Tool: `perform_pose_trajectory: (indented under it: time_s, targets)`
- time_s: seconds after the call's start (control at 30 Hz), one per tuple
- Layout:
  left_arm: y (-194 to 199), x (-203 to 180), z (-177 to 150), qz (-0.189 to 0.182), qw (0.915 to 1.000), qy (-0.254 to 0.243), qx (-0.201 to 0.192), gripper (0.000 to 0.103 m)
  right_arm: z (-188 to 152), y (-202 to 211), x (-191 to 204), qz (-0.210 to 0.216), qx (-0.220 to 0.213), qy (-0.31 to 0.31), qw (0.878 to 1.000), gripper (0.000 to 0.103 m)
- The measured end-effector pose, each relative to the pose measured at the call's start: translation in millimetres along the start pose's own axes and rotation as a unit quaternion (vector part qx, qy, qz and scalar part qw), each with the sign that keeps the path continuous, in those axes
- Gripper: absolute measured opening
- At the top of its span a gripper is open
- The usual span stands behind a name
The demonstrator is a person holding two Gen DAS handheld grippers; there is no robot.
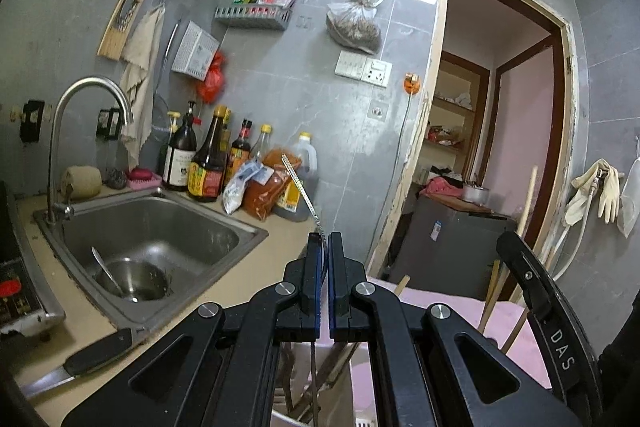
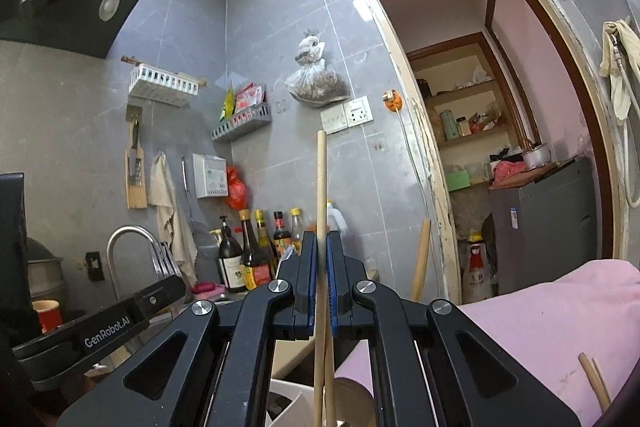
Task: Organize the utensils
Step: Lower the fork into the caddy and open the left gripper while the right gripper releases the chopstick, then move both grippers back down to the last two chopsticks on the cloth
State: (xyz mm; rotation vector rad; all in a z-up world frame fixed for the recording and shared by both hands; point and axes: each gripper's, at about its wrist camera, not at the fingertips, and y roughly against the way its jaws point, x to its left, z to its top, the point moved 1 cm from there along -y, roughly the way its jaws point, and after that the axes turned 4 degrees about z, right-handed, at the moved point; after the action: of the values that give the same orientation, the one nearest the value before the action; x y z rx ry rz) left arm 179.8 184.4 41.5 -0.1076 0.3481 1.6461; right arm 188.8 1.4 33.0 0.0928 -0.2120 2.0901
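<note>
Wooden and pale, the chopstick [image 2: 321, 187] stands almost upright between the pads of the right tool [image 2: 320, 247], which is closed tightly on it near its middle; its lower part goes down behind the tool toward a white holder [image 2: 288, 403] that shows below, so I judge it is held upright in order to slide into that holder end first. A second wooden stick seems to cross it low down, but whether it is also gripped I cannot tell. In the left view, a thin metal utensil handle [image 1: 302, 191] rises at a slant out of the left tool [image 1: 325, 243], whose jaws are closed on it; its lower end hangs under the tool, over what looks like the same container, though this part is dim. Both utensils are therefore in the air above the worktop [image 1: 256, 275], not yet put down. More chopsticks [image 1: 490, 297] lean near the pink cloth [image 1: 516, 331] at the right. Farther out, a spoon [image 1: 110, 273] lies in a steel bowl in the sink [image 1: 240, 227], and a knife [image 1: 86, 355] rests on the worktop edge; probably these also wait to be sorted.
</note>
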Motion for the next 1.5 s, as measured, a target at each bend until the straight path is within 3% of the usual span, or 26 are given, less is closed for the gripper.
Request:
perform_pose_trajectory:
  time_s: [0.53,0.7,0.8,0.83,1.07,1.2,1.37,1.43,1.5]
  targets:
    - [5.2,2.5,-5.3,-0.038,0.9975,0.026,0.053,0.002,-0.2,4.4,1.4,0.027,0.046,0.017,0.998,0.005]
    - [14.6,-1.6,1.1,-0.047,0.9975,0.023,0.047,0.006,10.2,11.5,3.2,0.038,0.042,0.023,0.998,0.007]
    - [22.6,-6.8,8.7,-0.053,0.9978,0.016,0.038,0.011,20.6,18.1,3.4,0.041,0.033,0.026,0.998,0.014]
    - [24.7,-8.9,11.0,-0.056,0.9977,0.013,0.036,0.014,23.5,20.3,2.8,0.041,0.031,0.028,0.998,0.021]
    - [43.9,-35.6,25.6,-0.072,0.9972,-0.013,0.018,0.039,49.1,43.1,-16.2,0.016,0.024,0.032,0.999,0.03]
    - [49.7,-57.9,27.4,-0.072,0.9964,-0.042,0.014,0.051,62.5,61.4,-34.8,-0.007,0.021,0.044,0.999,0.043]
    - [55.5,-91.5,21.5,-0.083,0.9935,-0.076,0.02,0.079,72.9,85.5,-63.6,-0.037,0.037,0.066,0.996,0.056]
    - [56.9,-104.5,16.4,-0.09,0.992,-0.086,0.021,0.085,75.2,97.7,-78.3,-0.048,0.046,0.073,0.995,0.071]
    - [57.4,-117.0,9.7,-0.1,0.99,-0.096,0.028,0.088,75.8,107.3,-89.9,-0.058,0.053,0.078,0.994,0.073]
